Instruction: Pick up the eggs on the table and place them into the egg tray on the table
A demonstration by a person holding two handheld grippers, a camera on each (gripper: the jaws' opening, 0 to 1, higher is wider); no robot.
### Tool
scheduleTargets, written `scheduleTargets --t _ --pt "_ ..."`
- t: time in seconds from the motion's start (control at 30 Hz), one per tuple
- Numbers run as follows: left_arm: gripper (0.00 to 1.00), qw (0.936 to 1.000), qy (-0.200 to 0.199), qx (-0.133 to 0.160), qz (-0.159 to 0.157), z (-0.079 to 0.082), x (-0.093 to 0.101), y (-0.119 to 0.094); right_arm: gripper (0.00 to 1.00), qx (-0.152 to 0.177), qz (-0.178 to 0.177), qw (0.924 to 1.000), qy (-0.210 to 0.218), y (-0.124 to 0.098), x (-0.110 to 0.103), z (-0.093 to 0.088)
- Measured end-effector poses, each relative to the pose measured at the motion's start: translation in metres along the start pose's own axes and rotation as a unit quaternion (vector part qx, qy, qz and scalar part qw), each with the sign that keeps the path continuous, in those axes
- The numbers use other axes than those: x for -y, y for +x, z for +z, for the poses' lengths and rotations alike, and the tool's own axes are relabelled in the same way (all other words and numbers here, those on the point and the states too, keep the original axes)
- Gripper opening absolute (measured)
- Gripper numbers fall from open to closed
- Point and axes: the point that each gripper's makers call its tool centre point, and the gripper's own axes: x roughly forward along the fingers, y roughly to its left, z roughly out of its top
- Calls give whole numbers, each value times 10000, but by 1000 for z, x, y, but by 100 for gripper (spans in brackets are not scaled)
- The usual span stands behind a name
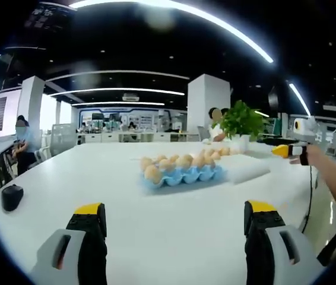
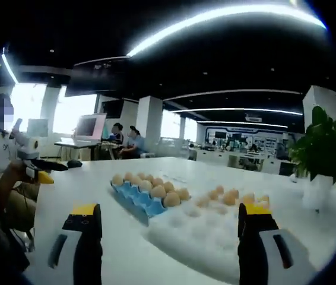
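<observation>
A blue egg tray (image 1: pixel 183 176) sits mid-table with several tan eggs (image 1: pixel 152 173) in its cups. More loose eggs (image 1: pixel 211 157) lie just behind it on a white foam pad (image 1: pixel 246 167). My left gripper (image 1: pixel 174 209) hovers over the bare table short of the tray, jaws wide apart and holding nothing. In the right gripper view the tray (image 2: pixel 137 199) lies left of the pad (image 2: pixel 197 240), where the loose eggs (image 2: pixel 230 195) rest. My right gripper (image 2: pixel 170 209) is open and holds nothing, its jaws flanking the tray's near end and the pad.
A potted green plant (image 1: pixel 242 122) in a white pot stands behind the pad. A black mouse (image 1: pixel 12 196) lies near the table's left edge. The right gripper (image 1: pixel 288 151), held in a hand, enters at the right. People sit at desks in the background.
</observation>
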Motion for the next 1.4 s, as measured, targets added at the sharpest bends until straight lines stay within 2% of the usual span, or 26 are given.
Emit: scheduleTargets --t 0.07,0.2,0.4,1.03,1.4 --pt "98 10000 6 -3 9 0 -1 1 100 -74 -135 9999 50 -12 5 -10" --pt "98 10000 -5 5 28 1 -1 2 99 28 -487 9981 385 -38 20 -23" --pt "98 9999 6 -59 116 0 -6 2 99 48 -760 9950 640 -56 33 -42" --pt "98 9999 9 -13 126 4 -2 -2 97 1 -845 9925 878 -66 34 -54" --pt "98 10000 -23 -49 73 0 -2 2 97 -183 -773 9944 699 -58 32 -54"
